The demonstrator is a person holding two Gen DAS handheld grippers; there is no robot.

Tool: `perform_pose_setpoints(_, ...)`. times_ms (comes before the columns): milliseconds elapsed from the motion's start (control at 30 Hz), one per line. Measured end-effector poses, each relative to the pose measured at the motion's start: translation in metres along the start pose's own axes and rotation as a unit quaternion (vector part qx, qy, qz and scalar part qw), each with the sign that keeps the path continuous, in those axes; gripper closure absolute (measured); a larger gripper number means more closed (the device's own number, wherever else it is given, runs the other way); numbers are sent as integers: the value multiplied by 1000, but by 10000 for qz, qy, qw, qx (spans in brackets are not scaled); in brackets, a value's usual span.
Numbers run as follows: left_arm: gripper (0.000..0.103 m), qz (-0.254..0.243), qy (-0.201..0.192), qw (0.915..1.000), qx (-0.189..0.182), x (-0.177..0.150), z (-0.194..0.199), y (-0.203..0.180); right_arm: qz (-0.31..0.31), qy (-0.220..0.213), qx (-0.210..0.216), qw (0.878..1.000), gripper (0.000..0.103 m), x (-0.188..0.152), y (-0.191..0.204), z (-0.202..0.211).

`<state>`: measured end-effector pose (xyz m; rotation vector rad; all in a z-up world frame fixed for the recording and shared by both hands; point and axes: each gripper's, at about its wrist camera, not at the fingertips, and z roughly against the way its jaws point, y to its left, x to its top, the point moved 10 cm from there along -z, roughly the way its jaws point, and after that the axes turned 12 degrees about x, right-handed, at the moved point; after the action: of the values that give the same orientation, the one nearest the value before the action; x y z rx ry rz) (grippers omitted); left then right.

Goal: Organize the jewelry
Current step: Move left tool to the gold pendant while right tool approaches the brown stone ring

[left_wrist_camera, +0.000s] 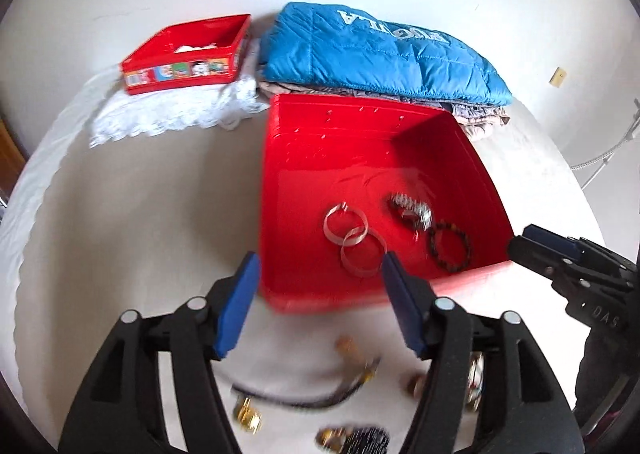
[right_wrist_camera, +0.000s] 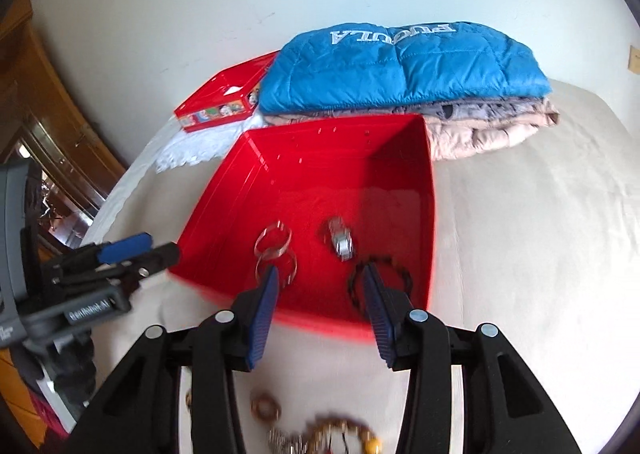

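A cream-covered bed (left_wrist_camera: 132, 213) stands against a plain white wall. At the far left a small red tin (left_wrist_camera: 188, 53) with cartoon pictures on its side rests on a white lace cloth (left_wrist_camera: 168, 113); something white lies inside it, too small to make out. Just right of it is a folded blue quilted jacket (left_wrist_camera: 372, 49) on top of folded beige clothing (right_wrist_camera: 488, 125).

In front of that pile sits a large red box (left_wrist_camera: 320, 141), open at the top. It holds four pieces: two clear bangles (left_wrist_camera: 352, 234) overlapping each other, one silver watch (left_wrist_camera: 412, 209) to their right, and one dark beaded bracelet (left_wrist_camera: 450, 246) near the right corner.

On the bedcover near the camera lie more pieces, blurred: gold rings, a dark cord (left_wrist_camera: 296, 398) and beaded bangles (right_wrist_camera: 344, 434); their count cannot be told.

The left gripper (left_wrist_camera: 320, 294) hangs by the box's near wall, its jaws apart and nothing between them. The right gripper (right_wrist_camera: 320, 302) hangs over the near wall too, jaws apart and empty, the beaded bracelet just behind one pad.
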<state>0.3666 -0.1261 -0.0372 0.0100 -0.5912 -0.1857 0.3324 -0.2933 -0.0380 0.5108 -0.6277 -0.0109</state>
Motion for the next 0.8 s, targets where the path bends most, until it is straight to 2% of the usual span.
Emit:
perform_pose_setpoints(67, 27, 21, -38, 10000, 37, -18, 10, 7, -68, 90, 44, 9999, 59, -19, 2, 4)
perform_pose_setpoints(233, 19, -182, -18, 9998, 106, -59, 19, 13, -66, 298, 100, 9995, 59, -56, 11, 6)
perform_pose_setpoints(433, 19, -88, 44, 9995, 291, -99, 22, 43, -97, 561, 218, 9981, 59, -90, 27, -7)
perform_pose_setpoints(533, 19, 94, 157, 9993, 315, -112, 18, 61, -90, 583, 143, 9982, 59, -98, 32, -11)
perform_pose_setpoints(633, 22, 234, 327, 9987, 298, -123, 7, 74, -154, 629, 178, 9977, 60, -105, 35, -16)
perform_pose_setpoints(800, 32, 140, 541, 9979, 319, -131, -17, 73, -229, 689, 179, 9972, 60, -114, 39, -25)
